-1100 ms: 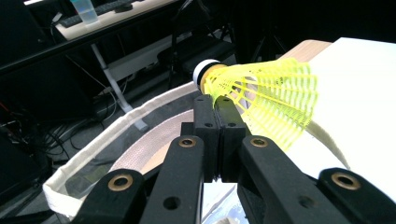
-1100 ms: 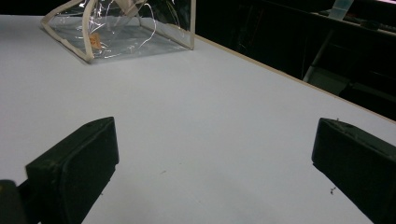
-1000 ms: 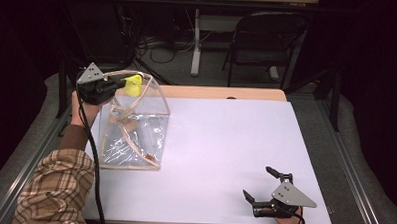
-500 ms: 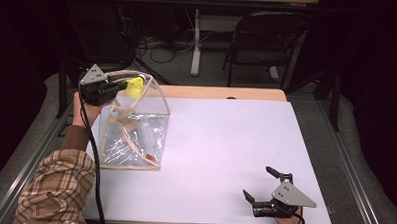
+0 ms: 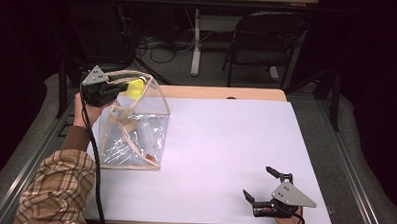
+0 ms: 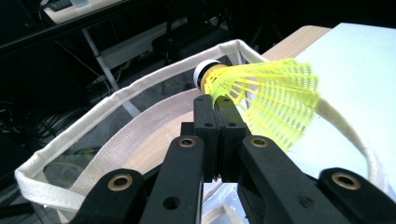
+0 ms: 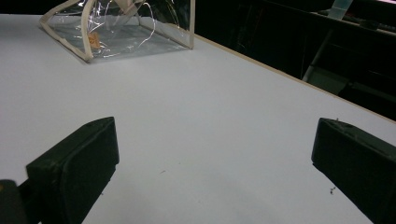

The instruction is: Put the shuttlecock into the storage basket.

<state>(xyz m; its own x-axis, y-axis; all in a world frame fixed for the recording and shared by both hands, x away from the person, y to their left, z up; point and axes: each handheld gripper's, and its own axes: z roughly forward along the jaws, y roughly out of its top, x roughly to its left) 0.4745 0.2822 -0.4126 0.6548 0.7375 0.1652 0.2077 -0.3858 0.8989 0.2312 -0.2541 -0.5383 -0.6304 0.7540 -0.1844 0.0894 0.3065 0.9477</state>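
Left tool (image 6: 218, 109) is clamped on the yellow shuttlecock (image 6: 266, 100) at upper left, so I'd center it over the clear bag's (image 5: 135, 135) mouth before letting go, while the right tool (image 5: 267, 185) sits wide open at lower right.

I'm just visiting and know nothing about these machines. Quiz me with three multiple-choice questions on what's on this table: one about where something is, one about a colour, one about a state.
1. Where is the shuttlecock?
A. Lying on the white table top
B. Held over the open top of the clear bag
C. Beside the right tool

2. What colour is the shuttlecock's skirt?
A. Red
B. Blue
C. Yellow

3. How do the jaws of the right tool stand?
A. Wide apart, holding nothing
C. Shut on the bag's strap
B. Shut on the shuttlecock

Answers:
1 B: the left tool grips it above the bag's fabric-edged rim.
2 C: the left gripper view shows a bright yellow mesh skirt.
3 A: the right gripper view shows bare table between its two jaws.
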